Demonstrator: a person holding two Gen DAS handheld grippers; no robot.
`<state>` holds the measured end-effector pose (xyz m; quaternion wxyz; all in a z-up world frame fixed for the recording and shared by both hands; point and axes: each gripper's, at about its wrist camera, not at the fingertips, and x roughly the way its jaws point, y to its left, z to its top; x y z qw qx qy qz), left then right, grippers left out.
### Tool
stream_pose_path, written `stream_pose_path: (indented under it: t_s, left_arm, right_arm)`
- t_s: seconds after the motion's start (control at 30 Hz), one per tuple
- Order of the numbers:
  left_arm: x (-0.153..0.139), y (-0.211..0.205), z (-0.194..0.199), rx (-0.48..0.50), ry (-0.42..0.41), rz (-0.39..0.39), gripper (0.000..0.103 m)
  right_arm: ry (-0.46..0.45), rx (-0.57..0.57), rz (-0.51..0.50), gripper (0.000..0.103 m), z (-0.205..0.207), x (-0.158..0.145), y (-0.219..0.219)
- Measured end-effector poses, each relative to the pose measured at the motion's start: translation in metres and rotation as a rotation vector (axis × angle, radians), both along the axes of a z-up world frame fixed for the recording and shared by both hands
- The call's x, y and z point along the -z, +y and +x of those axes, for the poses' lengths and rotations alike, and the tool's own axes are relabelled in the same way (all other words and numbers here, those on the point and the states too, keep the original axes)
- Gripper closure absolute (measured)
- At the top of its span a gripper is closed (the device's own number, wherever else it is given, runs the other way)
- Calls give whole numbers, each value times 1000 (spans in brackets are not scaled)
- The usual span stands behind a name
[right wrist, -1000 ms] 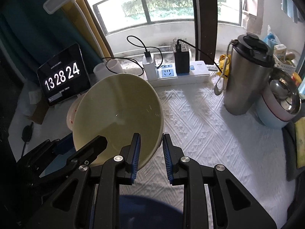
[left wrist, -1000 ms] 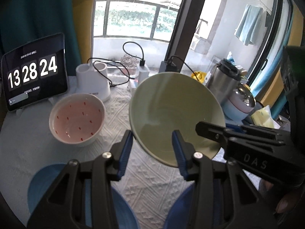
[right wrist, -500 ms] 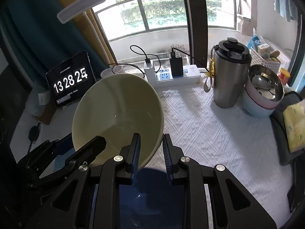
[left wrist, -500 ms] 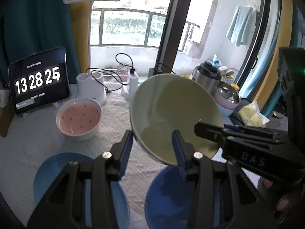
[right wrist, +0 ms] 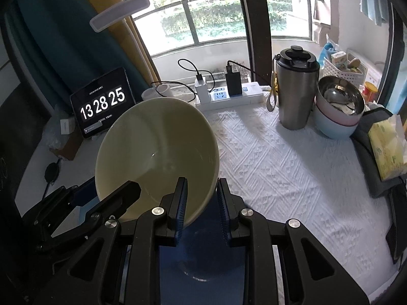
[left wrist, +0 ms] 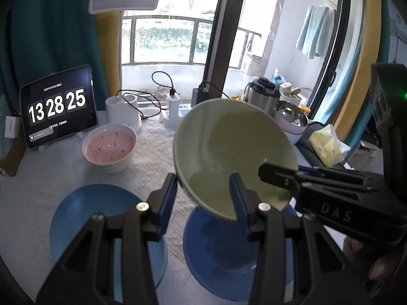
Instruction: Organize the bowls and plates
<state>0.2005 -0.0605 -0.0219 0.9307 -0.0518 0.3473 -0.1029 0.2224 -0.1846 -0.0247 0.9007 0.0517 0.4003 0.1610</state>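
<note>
Both grippers are gripping the pale green ceramic bowl (left wrist: 234, 152) by its rim, the left gripper (left wrist: 203, 198) and the right gripper (right wrist: 201, 203) each clamped on its near wall. Compared with a second ago, it is riding higher and nearer, tilted, now above the dark blue round plate (left wrist: 218, 254), beside the lighter blue plate (left wrist: 84, 216).

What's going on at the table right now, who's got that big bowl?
A person is holding the pale green bowl in the air with both grippers. The left gripper and the right gripper each clamp its near rim, and the bowl is tilted with its opening towards the cameras. Right below it sits a dark blue plate, with a lighter blue plate beside it. The pink speckled bowl stands untouched near the tablet clock.
</note>
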Motion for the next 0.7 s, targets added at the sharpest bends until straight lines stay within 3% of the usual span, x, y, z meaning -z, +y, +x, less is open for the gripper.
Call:
stream_pose_path:
  t_s: [0.7]
  left_arm:
    - [14,-15,-36,48,22,18,60]
  right_arm:
    - [40,34,11,78,-41,25,-17]
